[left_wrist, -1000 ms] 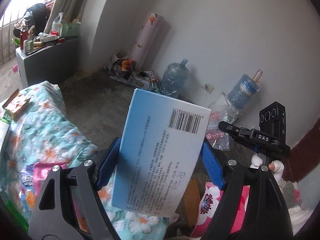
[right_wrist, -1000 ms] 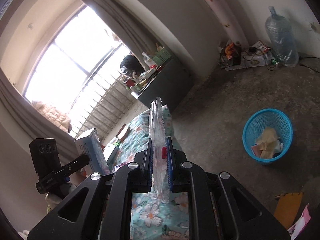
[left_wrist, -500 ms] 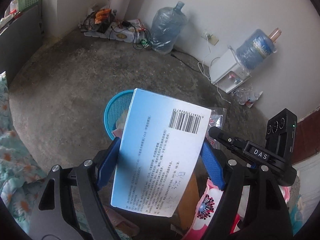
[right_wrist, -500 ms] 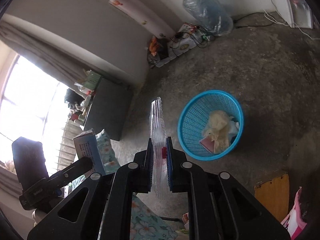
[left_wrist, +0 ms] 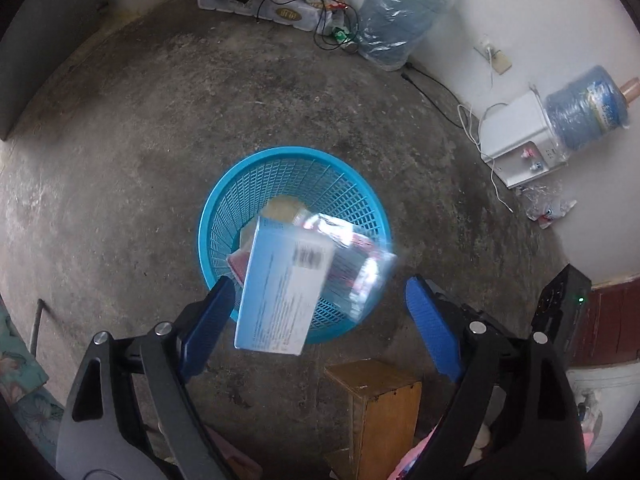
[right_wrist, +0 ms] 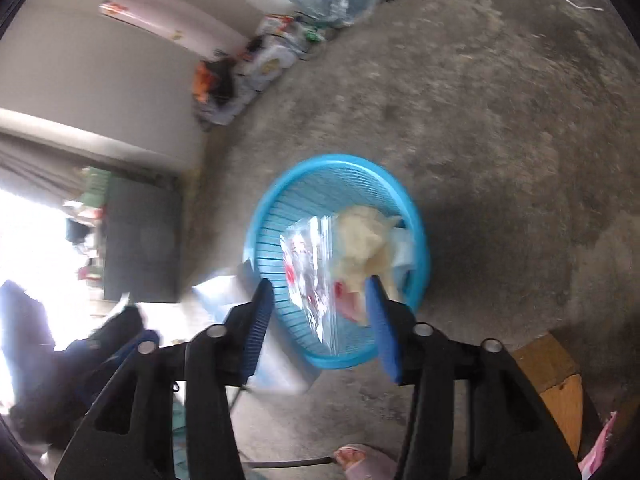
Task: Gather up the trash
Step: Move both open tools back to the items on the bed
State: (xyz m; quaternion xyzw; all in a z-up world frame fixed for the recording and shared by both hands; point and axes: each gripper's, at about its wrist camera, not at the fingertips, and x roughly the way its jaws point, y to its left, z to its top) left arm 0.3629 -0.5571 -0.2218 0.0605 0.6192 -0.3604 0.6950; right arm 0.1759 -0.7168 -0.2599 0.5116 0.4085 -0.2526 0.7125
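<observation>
A blue mesh basket (left_wrist: pixel 288 156) (right_wrist: pixel 340 162) stands on the concrete floor right below both grippers, with crumpled paper and wrappers inside. My left gripper (left_wrist: pixel 318 292) hangs over its near rim, jaws opening. A light blue box (left_wrist: pixel 280 292) with a barcode drops, blurred, between the fingers, free of the right pad. My right gripper (right_wrist: pixel 320 284) is also over the basket, jaws opening. A clear plastic bag (right_wrist: pixel 308 280) (left_wrist: pixel 360 264) falls loose between its pads into the basket.
A wooden stool (left_wrist: pixel 380 404) (right_wrist: pixel 552 376) stands close to the basket's near side. Water bottles (left_wrist: pixel 400 16), a white dispenser (left_wrist: pixel 520 140) and cables line the far wall. A dark cabinet (right_wrist: pixel 140 240) is at left. A slippered foot (right_wrist: pixel 360 460) shows at the bottom edge.
Both grippers swung away from the flowered bedding and sank over the basket. The left jaws let go of the box and the right jaws let go of the bag; both now fall.
</observation>
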